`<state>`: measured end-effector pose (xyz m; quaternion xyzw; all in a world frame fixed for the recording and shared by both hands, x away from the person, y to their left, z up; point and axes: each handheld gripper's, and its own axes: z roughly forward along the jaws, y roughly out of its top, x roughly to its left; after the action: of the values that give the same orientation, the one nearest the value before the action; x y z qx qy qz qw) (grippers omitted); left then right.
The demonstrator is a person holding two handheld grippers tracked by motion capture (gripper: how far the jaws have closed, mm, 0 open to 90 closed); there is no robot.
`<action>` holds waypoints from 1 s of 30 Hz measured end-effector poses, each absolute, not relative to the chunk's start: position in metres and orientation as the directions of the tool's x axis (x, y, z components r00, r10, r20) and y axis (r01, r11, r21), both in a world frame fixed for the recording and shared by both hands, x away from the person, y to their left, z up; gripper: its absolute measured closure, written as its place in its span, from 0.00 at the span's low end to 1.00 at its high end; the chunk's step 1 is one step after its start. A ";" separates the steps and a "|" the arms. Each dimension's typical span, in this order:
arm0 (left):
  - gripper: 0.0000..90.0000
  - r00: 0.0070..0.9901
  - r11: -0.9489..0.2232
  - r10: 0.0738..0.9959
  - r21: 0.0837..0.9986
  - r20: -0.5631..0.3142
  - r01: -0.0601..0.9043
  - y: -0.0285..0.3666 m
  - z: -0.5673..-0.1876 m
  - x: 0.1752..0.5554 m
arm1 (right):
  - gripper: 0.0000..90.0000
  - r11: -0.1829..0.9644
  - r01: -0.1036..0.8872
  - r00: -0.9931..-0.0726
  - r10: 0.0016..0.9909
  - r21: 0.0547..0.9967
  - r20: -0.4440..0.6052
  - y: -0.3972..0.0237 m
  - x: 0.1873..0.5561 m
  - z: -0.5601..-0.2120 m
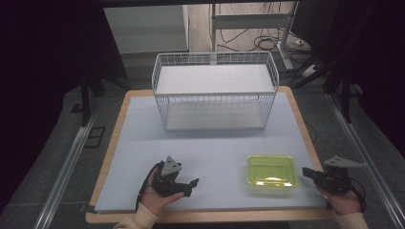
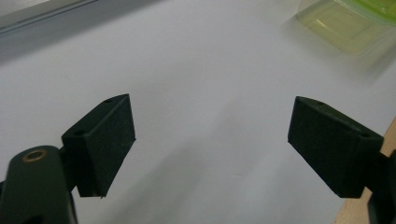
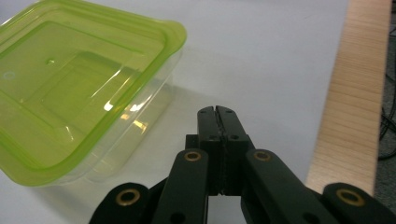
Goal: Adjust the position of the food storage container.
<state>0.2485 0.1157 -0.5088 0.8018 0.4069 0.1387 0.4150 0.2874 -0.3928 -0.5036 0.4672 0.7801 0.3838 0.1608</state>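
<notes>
- The green box (image 1: 271, 171), a clear container with a green lid on it, sits on the worktop (image 1: 215, 143) in the lower right of the high view, near the front edge.
- In the right claw view the box (image 3: 79, 88) takes up the upper left of the frame, with its lid pressed on and its near corner just left of the claw tips.
- The right claw (image 3: 217, 112) has its two jaws pressed flat together with nothing between them; it touches no part of the box and points over the bare pale surface beside it.
- In the high view the right claw (image 1: 308, 172) lies at the lower right, just beside the right edge of the box, held by a hand at the worktop's wooden rim.
- The left claw (image 1: 191, 183) is in the lower middle-left of the high view, well apart from the box, pointing right toward it.
- In the left claw view the left claw (image 2: 211, 135) has its jaws spread wide with only bare worktop between them, and it holds nothing; a corner of the box (image 2: 348, 23) shows at the upper right.
- A white wire basket (image 1: 215, 90) stands at the far side of the worktop, upper middle of the high view.
</notes>
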 end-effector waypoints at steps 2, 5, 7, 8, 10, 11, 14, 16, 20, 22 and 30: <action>0.16 0.631 -0.325 0.767 0.778 -0.115 0.537 0.116 -0.509 0.248 | 1.00 0.275 0.606 -0.520 0.847 0.747 0.111 -0.391 0.288 -0.505; 0.16 0.631 -0.325 0.768 0.780 -0.113 0.535 0.117 -0.508 0.248 | 1.00 0.283 0.607 -0.530 0.841 0.743 0.113 -0.389 0.288 -0.507; 0.16 0.629 -0.323 0.769 0.780 -0.113 0.536 0.118 -0.508 0.248 | 1.00 0.287 0.606 -0.537 0.835 0.742 0.116 -0.387 0.288 -0.508; 0.16 0.627 -0.322 0.770 0.780 -0.114 0.536 0.118 -0.508 0.248 | 1.00 0.287 0.606 -0.538 0.835 0.742 0.117 -0.386 0.288 -0.508; 0.16 0.626 -0.319 0.772 0.781 -0.115 0.537 0.119 -0.508 0.248 | 1.00 0.289 0.605 -0.543 0.831 0.742 0.119 -0.385 0.288 -0.508; 0.16 0.625 -0.320 0.772 0.781 -0.114 0.537 0.120 -0.508 0.248 | 1.00 0.287 0.603 -0.547 0.828 0.744 0.124 -0.383 0.287 -0.507; 0.16 0.622 -0.316 0.775 0.782 -0.115 0.538 0.121 -0.508 0.248 | 1.00 0.289 0.601 -0.557 0.820 0.745 0.133 -0.380 0.287 -0.507; 0.16 0.621 -0.314 0.775 0.781 -0.117 0.539 0.122 -0.508 0.248 | 1.00 0.290 0.601 -0.560 0.818 0.745 0.133 -0.379 0.287 -0.507; 0.16 0.621 -0.312 0.774 0.780 -0.122 0.542 0.122 -0.508 0.248 | 1.00 0.293 0.598 -0.568 0.811 0.746 0.137 -0.375 0.287 -0.507; 0.16 0.619 -0.311 0.776 0.779 -0.123 0.544 0.123 -0.509 0.248 | 1.00 0.300 0.598 -0.571 0.810 0.743 0.133 -0.372 0.288 -0.507; 0.16 0.615 -0.308 0.779 0.780 -0.122 0.545 0.125 -0.508 0.248 | 1.00 0.304 0.599 -0.579 0.803 0.741 0.139 -0.363 0.287 -0.507</action>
<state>0.2476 0.1247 -0.5084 0.7965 0.4157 0.1405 0.4161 0.2872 -0.3632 -0.5073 0.4399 0.7968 0.3933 0.1302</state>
